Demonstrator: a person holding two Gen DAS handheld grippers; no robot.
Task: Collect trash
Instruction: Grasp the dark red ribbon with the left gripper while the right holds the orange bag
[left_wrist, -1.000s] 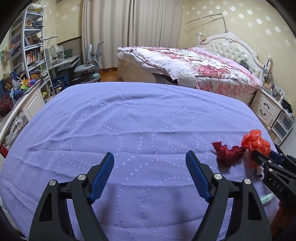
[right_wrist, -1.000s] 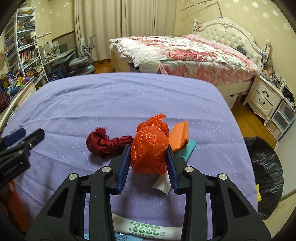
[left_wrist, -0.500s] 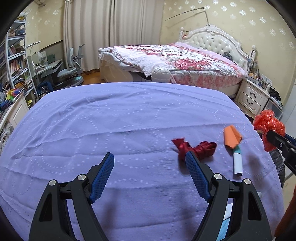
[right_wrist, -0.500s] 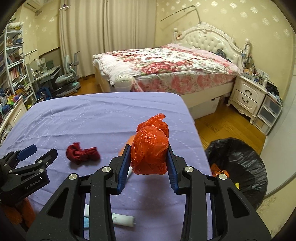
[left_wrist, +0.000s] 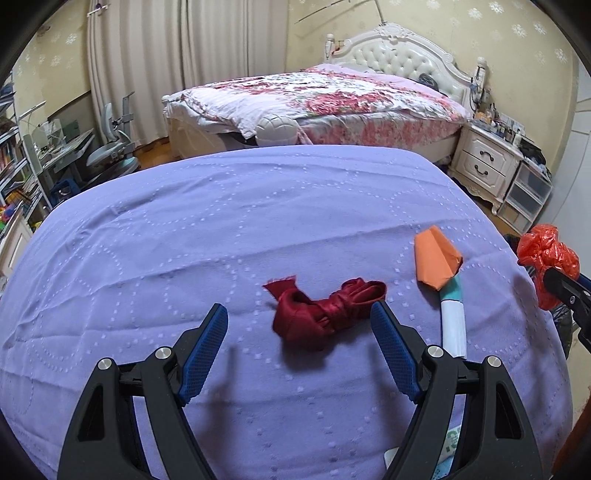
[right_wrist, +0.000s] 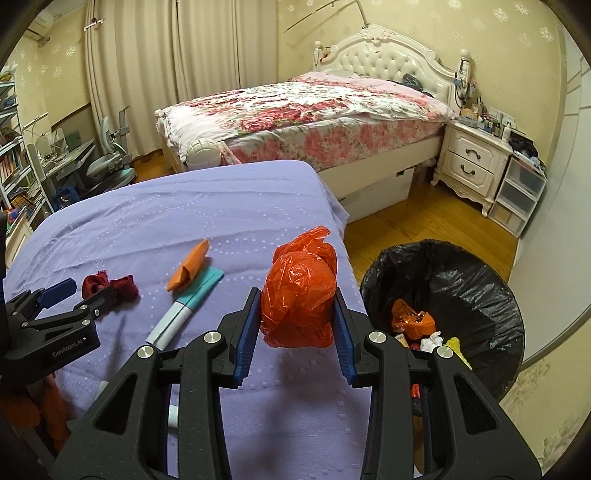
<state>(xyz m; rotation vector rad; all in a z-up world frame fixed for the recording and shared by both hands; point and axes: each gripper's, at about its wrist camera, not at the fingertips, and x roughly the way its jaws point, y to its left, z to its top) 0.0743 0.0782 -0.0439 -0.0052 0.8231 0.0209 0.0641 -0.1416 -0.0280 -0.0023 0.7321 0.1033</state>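
Orange bag (right_wrist: 298, 295) — crumpled, held above the bedspread edge; red rag (left_wrist: 325, 314), orange paper (left_wrist: 436, 260) and tube (left_wrist: 453, 317) lie flat.

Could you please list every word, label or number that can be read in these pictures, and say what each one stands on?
"GenRoboLAI", as best it reads, small white letters on the black body of the left claw.
Green print on a white wrapper at the lower edge of the purple cloth: cut off, unreadable.
Book spines on the shelves: too small to read.

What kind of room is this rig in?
A home bedroom, most likely: a made bed with a tufted white headboard, a white nightstand beside it, and a desk with a chair by the curtains.
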